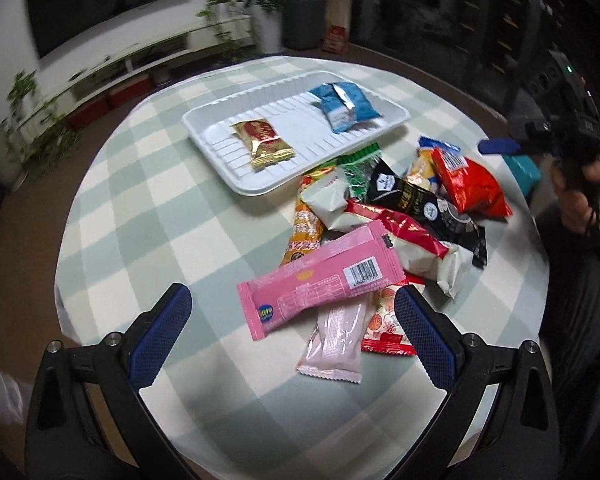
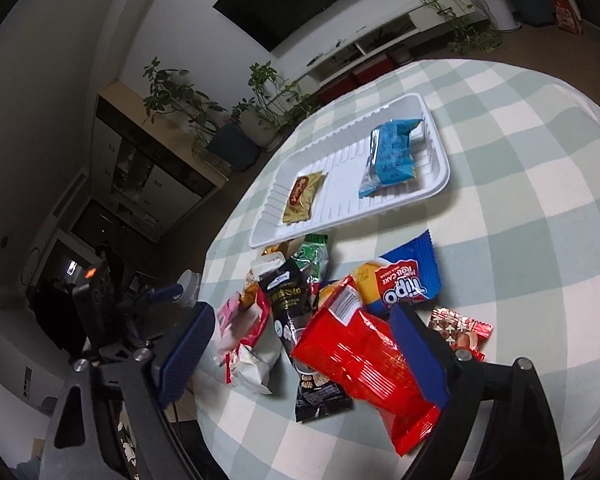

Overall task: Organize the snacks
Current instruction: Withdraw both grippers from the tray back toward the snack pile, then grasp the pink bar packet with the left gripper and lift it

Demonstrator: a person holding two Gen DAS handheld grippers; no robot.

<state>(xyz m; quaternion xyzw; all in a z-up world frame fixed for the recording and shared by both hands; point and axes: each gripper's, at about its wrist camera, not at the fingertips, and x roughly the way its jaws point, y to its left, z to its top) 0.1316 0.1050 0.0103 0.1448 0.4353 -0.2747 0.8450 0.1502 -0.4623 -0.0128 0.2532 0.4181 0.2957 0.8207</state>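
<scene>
A white tray [image 1: 220, 148] lies on the round checked table [image 1: 148, 216] and holds a gold-red packet [image 1: 262, 142] and a blue packet [image 1: 346, 106]. A heap of snack packets lies in front of it, with a long pink packet [image 1: 320, 280] on top. My left gripper [image 1: 292, 308] is open and empty just above the near end of the heap. My right gripper [image 2: 300, 328] is open over a red packet [image 2: 364, 364], not holding it. In the right wrist view the tray [image 2: 340, 216] is beyond the heap, and a blue Tipo packet [image 2: 408, 280] lies near it.
The right gripper also shows at the right edge of the left wrist view [image 1: 500, 146], held by a hand. A small red-patterned packet [image 2: 460, 330] lies apart at the right. Plants, a low shelf and a dark screen stand beyond the table.
</scene>
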